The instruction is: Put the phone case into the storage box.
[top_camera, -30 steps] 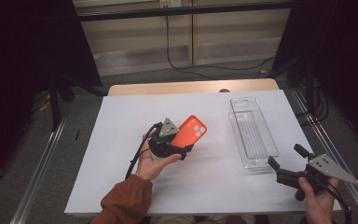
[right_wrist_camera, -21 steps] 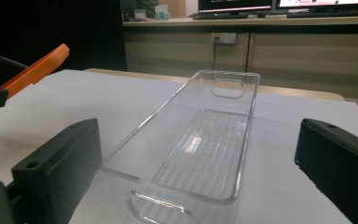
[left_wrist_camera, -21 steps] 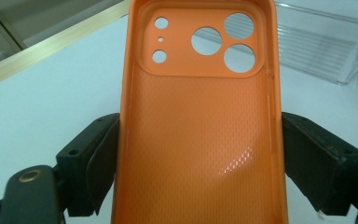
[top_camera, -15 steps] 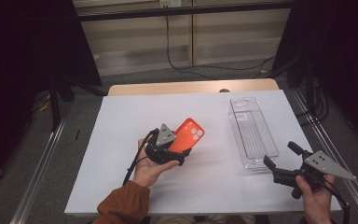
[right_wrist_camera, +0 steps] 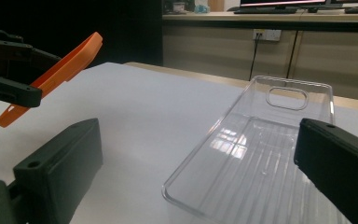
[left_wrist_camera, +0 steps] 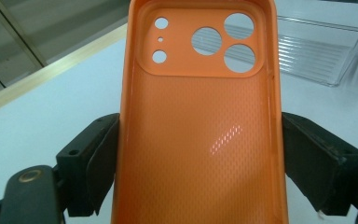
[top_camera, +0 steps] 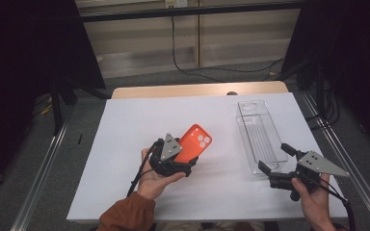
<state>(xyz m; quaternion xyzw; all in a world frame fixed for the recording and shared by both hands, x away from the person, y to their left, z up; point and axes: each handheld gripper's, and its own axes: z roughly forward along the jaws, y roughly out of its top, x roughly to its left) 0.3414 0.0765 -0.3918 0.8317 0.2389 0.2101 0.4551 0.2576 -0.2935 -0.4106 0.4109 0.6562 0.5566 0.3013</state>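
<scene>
Two grippers over a white table [top_camera: 125, 144]. Left gripper [top_camera: 173, 161]: jaws pinch the long edges of an orange phone case [left_wrist_camera: 200, 130], held tilted off the table, camera cut-outs at the far end. Right gripper [top_camera: 277, 166]: jaws spread apart, nothing between them; a clear phone case [right_wrist_camera: 256, 158] lies flat just ahead.

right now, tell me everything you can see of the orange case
The orange case is an empty phone cover of glossy, soft-looking plastic with a dimpled inner face and round camera cutouts at its far end. The left gripper clamps its two long edges, holding it tilted, cutout end raised, off the table.
</scene>
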